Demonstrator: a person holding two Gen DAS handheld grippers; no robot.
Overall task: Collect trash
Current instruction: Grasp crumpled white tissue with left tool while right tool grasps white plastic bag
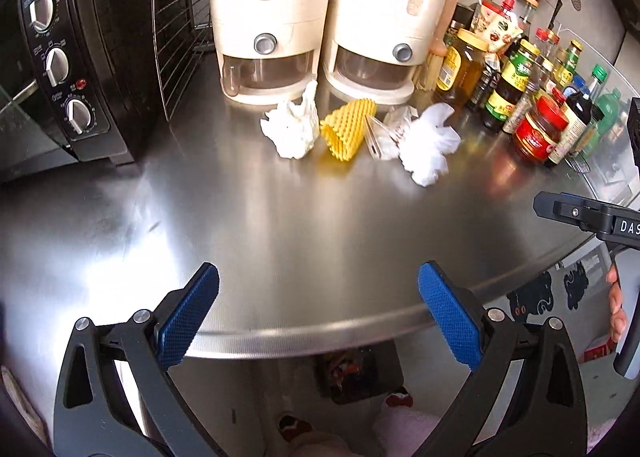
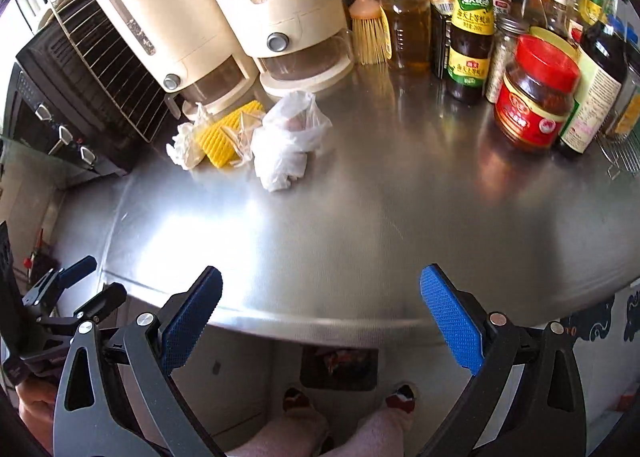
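Trash lies in a row on the steel counter (image 1: 280,225) in front of two cream dispensers: a crumpled white tissue (image 1: 292,129), a yellow foam net (image 1: 347,129), a clear plastic wrapper (image 1: 384,133) and a crumpled white plastic bag (image 1: 430,143). In the right wrist view the same pile shows as tissue (image 2: 182,145), yellow net (image 2: 224,133), wrapper (image 2: 244,133) and bag (image 2: 288,141). My left gripper (image 1: 318,293) is open and empty at the counter's front edge. My right gripper (image 2: 320,293) is open and empty, also at the front edge, to the right of the left one.
A black oven (image 1: 72,69) and wire rack (image 1: 180,17) stand at the left. Cream dispensers (image 1: 320,17) stand behind the trash. Sauce bottles and jars (image 1: 540,113) crowd the right back. A dark bin (image 1: 360,373) sits on the floor below the counter edge.
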